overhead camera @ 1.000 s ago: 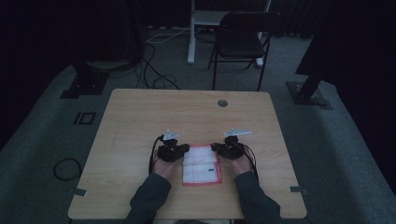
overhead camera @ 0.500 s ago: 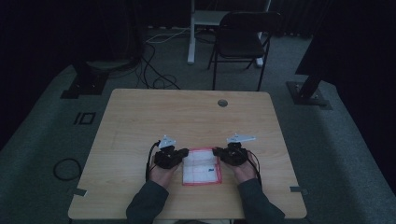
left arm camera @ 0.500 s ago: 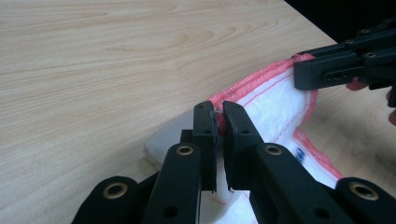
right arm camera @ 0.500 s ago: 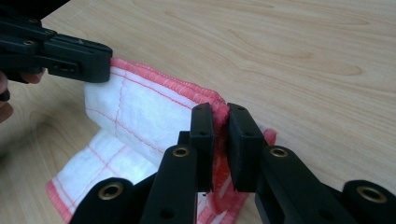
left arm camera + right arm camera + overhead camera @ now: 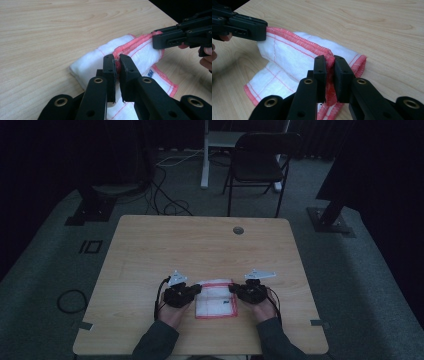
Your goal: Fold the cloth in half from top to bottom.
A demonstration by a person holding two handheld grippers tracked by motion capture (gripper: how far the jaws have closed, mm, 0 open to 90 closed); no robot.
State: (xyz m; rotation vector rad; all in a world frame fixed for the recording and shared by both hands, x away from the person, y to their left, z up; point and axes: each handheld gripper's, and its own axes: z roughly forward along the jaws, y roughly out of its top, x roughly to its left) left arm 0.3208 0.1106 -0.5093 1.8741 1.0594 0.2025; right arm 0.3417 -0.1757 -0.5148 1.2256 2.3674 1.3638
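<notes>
White cloth with red hem lies on the wooden table near its 6 o'clock edge, between 2 grippers. Left gripper pinches the hem at the cloth's 9 o'clock side; right gripper pinches it at 3 o'clock. Likely mid-fold: next move calls for carrying both pinched corners together, evenly.

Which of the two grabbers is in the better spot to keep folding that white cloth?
Neither clearly: the left gripper and right gripper each pinch the cloth's lifted red edge at opposite ends, so both would probably carry it over together.
</notes>
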